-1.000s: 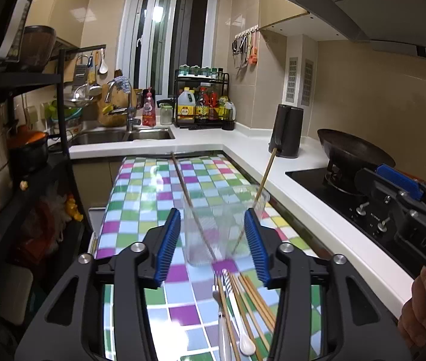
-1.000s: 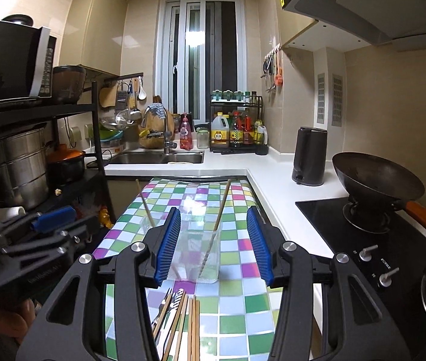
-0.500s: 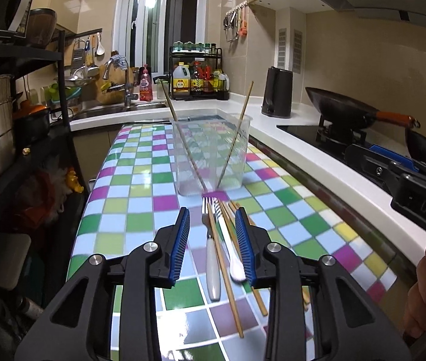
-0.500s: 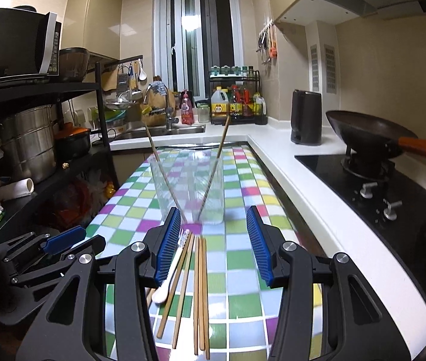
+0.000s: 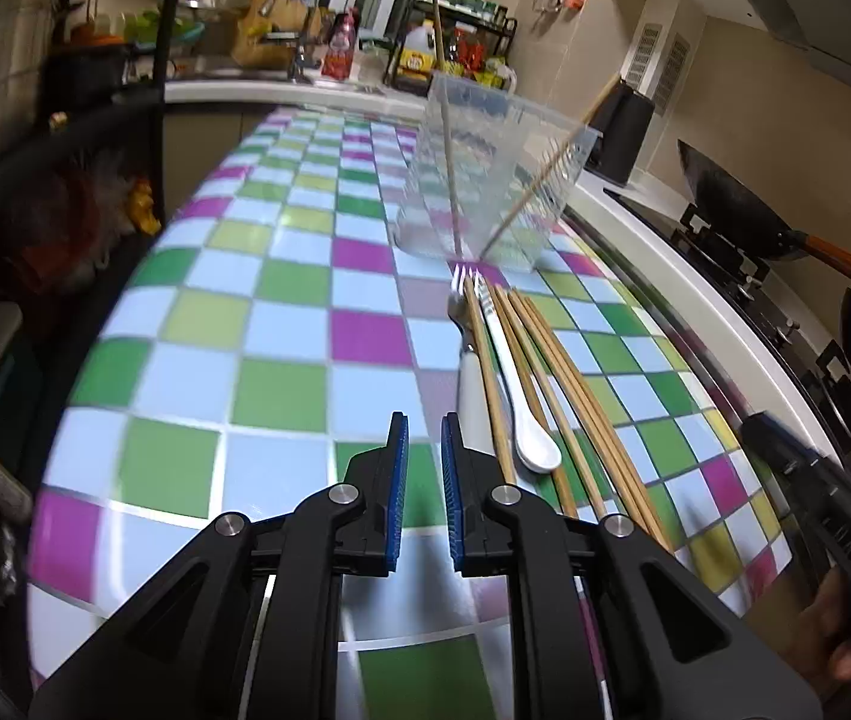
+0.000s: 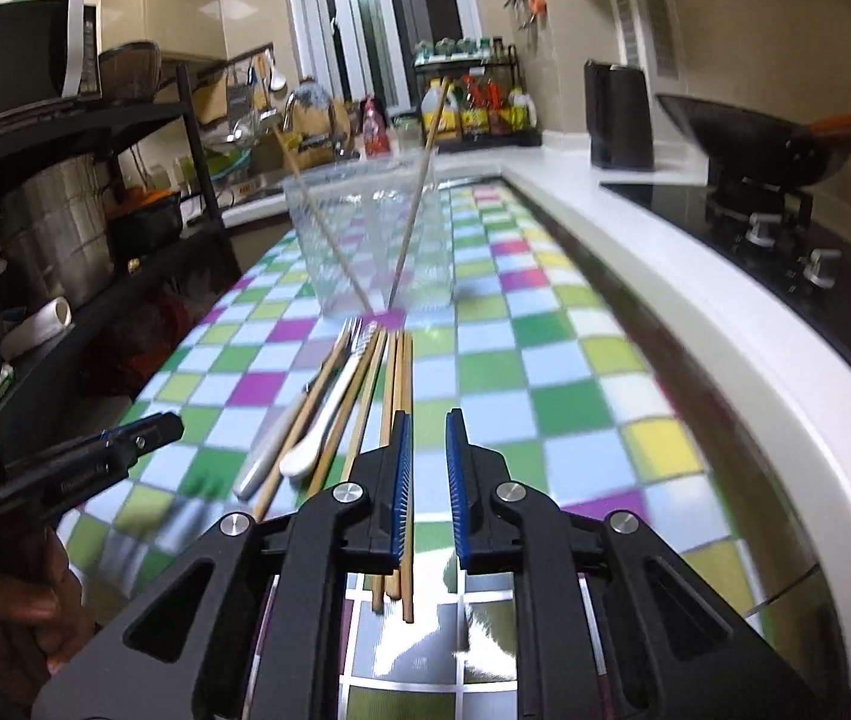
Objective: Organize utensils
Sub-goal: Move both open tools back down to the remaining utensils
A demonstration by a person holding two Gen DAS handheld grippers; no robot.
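While both sets of jaws have just been closing to a narrow, empty gap, the utensil pile (image 5: 503, 360) lies just right of the left gripper (image 5: 423, 450) and left of the right gripper (image 6: 425, 450), before the clear container (image 6: 374, 234).

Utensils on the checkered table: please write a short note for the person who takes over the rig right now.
Left hand-held gripper: jaws just closed, nearly shut, nothing between them; it sits left of the fork.
Right hand-held gripper: jaws just closed, nearly shut, empty; the loose chopsticks lie at its left finger.
Clear container: stands upright, two chopsticks inside.
Left to do: fork, white spoon and loose chopsticks lie in front of the container and must go in.
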